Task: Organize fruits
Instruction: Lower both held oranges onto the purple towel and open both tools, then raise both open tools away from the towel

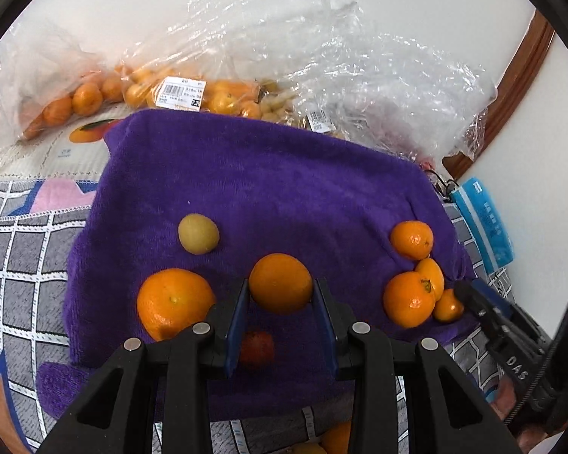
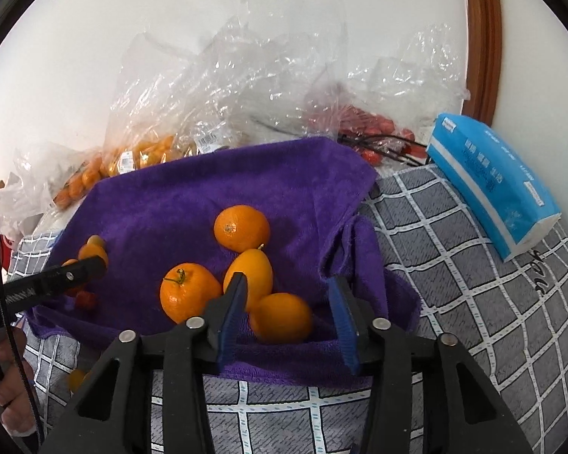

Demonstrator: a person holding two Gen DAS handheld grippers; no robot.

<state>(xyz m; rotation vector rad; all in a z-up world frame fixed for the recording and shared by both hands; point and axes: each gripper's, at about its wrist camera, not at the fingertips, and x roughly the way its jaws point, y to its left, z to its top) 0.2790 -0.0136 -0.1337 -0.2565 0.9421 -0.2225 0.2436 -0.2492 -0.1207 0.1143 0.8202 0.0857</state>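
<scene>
I have a grey checked bedcover (image 2: 473, 257) under everything, and on it a purple towel (image 1: 269, 174) where I am sorting the fruit; behind the towel lie crinkled clear plastic bags (image 1: 322, 56), one of them full of small tangerines (image 1: 87, 98), and a blue tissue pack (image 2: 488, 185) rests against the wall to my right. On the towel's left side sit a large orange (image 1: 174, 302) and a pale yellow-green fruit (image 1: 198, 233), with a small red fruit (image 1: 257, 348) close under my left gripper (image 1: 280, 295), whose blue pads pinch a round orange (image 1: 280, 283) on both flanks. On the right side a cluster has formed: three tangerines (image 2: 241, 227) and an oval one (image 2: 282, 317) that lies between the spread jaws of my right gripper (image 2: 287, 314), with neither pad pressing on it, so it looks set down. I judge the risks to be these: the towel is soft and rumpled, so a released fruit may roll off its near edge; my right fingers, drawn back carelessly, could knock the neighbouring oval fruit (image 2: 252, 272) that touches the left finger; and the smooth round orange could slip from a light pinch
</scene>
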